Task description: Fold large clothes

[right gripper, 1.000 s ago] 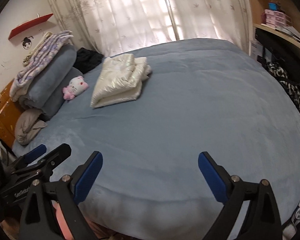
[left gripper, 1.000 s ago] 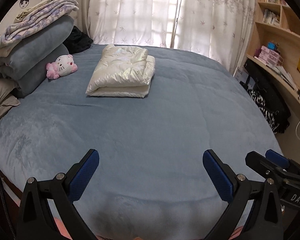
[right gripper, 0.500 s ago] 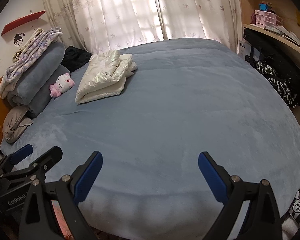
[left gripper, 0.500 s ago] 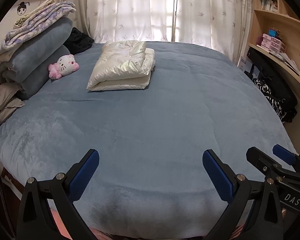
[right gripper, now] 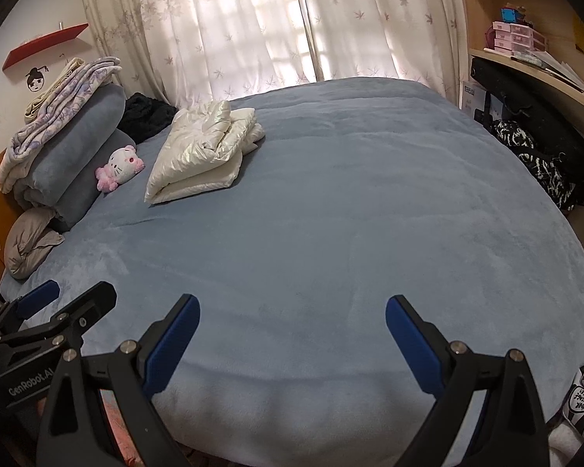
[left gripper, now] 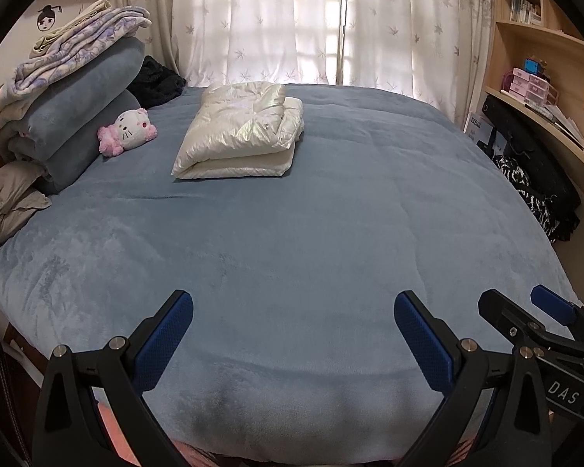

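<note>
Folded white jacket (left gripper: 239,132) on bed (left gripper: 292,241), well beyond spread fingers (left gripper: 163,334)

We are facing a blue bed (left gripper: 292,233); daylight is glowing through curtains (left gripper: 292,23) behind it, wooden shelves (left gripper: 541,39) are standing to its right, a red shelf (right gripper: 43,44) hanging left.

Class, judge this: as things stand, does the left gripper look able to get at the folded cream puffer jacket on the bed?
Probably yes, after a long reach. The left gripper is open at the near edge of the blue bed cover; the folded cream puffer jacket lies far across it, with only bare cover between.
</note>
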A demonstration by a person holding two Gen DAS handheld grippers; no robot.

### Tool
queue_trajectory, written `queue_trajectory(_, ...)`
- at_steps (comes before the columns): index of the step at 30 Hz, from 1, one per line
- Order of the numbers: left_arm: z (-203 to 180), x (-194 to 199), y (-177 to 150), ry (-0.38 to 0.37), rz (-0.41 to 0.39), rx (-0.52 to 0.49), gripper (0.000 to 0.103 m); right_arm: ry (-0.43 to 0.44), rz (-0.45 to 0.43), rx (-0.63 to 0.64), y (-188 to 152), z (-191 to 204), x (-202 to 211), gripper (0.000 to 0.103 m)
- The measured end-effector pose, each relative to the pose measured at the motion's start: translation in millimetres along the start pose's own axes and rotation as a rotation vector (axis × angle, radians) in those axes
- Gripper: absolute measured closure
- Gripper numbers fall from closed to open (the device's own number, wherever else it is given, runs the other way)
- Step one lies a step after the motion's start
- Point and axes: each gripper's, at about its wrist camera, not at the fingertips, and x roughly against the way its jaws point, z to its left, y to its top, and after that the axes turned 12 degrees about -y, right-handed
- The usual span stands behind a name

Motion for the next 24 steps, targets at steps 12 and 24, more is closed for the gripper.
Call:
queue_trajectory(12,-2.0,1.1,-0.3,-0.006,-0.002,0.001,0.001,-0.009,-0.002,-0.001,0.5,-4.5,0.0,0.006)
queue_trajectory(24,-2.3,1.0,-0.8,-0.006,-0.003,0.002,0.001,-0.011,-0.007,-0.002,1.5,-5.8,1.1,0.006)
